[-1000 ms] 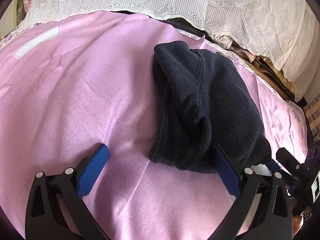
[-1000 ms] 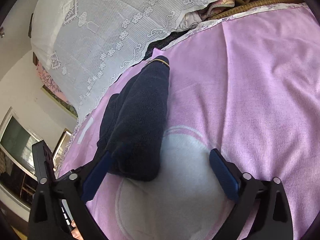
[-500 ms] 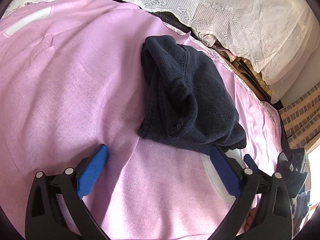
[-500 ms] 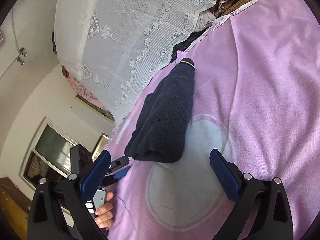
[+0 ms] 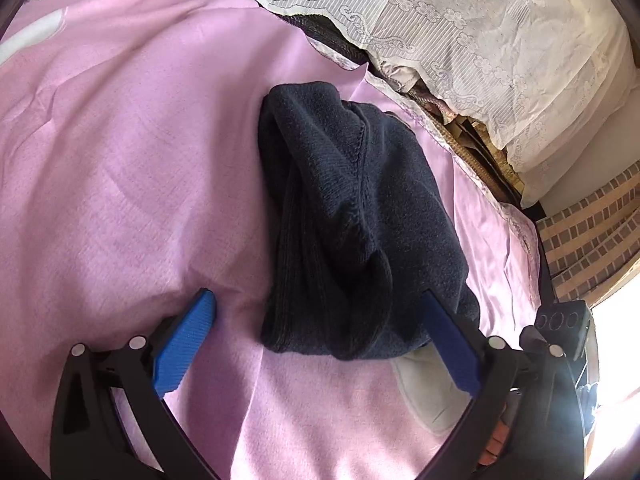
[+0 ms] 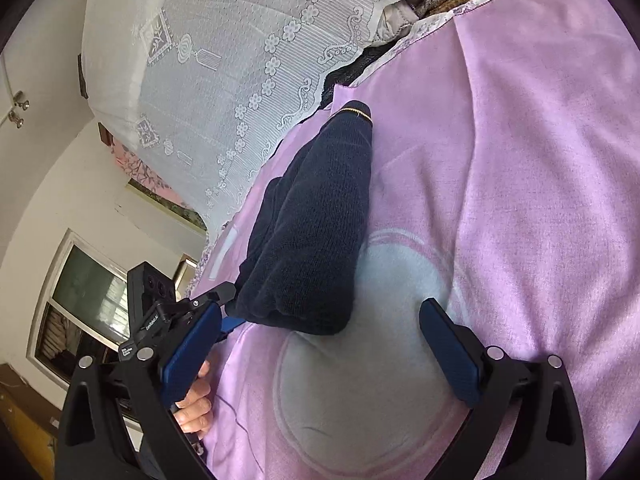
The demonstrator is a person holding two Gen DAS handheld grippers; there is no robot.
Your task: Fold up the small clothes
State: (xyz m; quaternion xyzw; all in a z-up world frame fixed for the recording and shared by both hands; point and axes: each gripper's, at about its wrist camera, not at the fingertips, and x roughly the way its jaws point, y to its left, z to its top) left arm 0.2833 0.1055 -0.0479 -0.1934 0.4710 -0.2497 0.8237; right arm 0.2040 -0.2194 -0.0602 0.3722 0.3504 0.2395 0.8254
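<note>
The dark navy knit garment [image 5: 360,216] lies bunched in a folded, elongated bundle on the pink bedsheet [image 5: 120,184] that covers the bed. In the left wrist view, the bundle extends from near the far edge of the sheet toward the camera, and its near end sits between the two blue pads of the left hand-held gripper [image 5: 320,344].

The left hand-held gripper is spread wide. Its left pad [image 5: 184,350] rests low against the sheet, apart from the garment. Its right pad [image 5: 448,344] sits just beside the near right edge of the bundle; whether it touches the fabric cannot be determined. Nothing is gripped.

The right hand-held gripper [image 6: 320,356] is also spread wide and holds nothing. In its view the garment [image 6: 316,224] lies ahead and to the left, with its near end over a pale printed patch [image 6: 360,380] on the sheet [image 6: 540,200]. A thin yellow line [image 6: 354,111] marks the far tip of the garment. The left hand-held gripper body [image 6: 160,312] appears at the left of this view, with the person's fingers [image 6: 196,404] around its handle.

A white lace cover [image 5: 480,32] drapes over the bedding beyond the far edge of the sheet. A window [image 6: 84,296] is visible at the left of the right wrist view.
</note>
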